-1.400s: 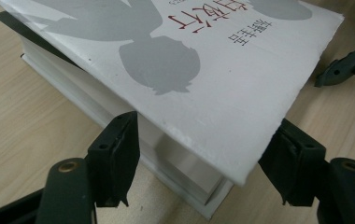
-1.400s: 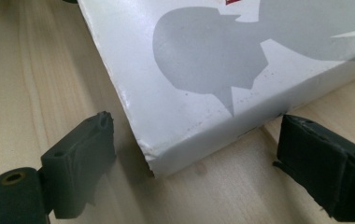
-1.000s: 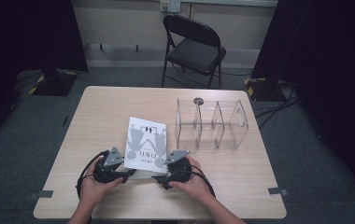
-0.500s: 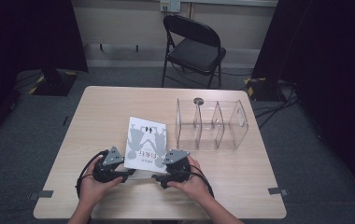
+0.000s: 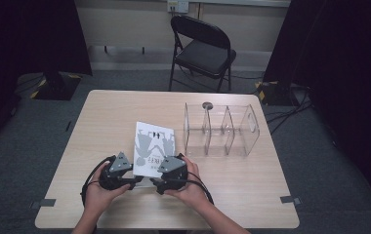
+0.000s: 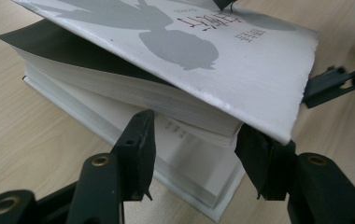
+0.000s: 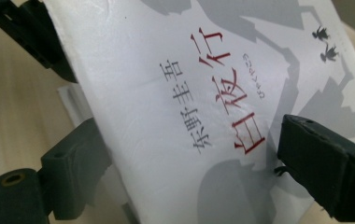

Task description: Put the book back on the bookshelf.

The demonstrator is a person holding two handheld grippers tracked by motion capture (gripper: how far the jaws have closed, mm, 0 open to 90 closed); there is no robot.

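Between your left gripper's (image 6: 194,158) closing jaws sits the book's (image 5: 153,148) page block, not yet squeezed. Your right gripper (image 7: 185,172) straddles the lifted cover, grip unclear. That book lies left of the clear organizer (image 5: 221,129).

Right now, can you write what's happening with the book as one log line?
book: near corner lifted off table | left gripper: jaws closing around pages | right gripper: under cover

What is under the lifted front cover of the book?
Under the lifted cover the dark inner side and the white page block are visible, with the left gripper at the page edges. Any print on the pages below is covered.
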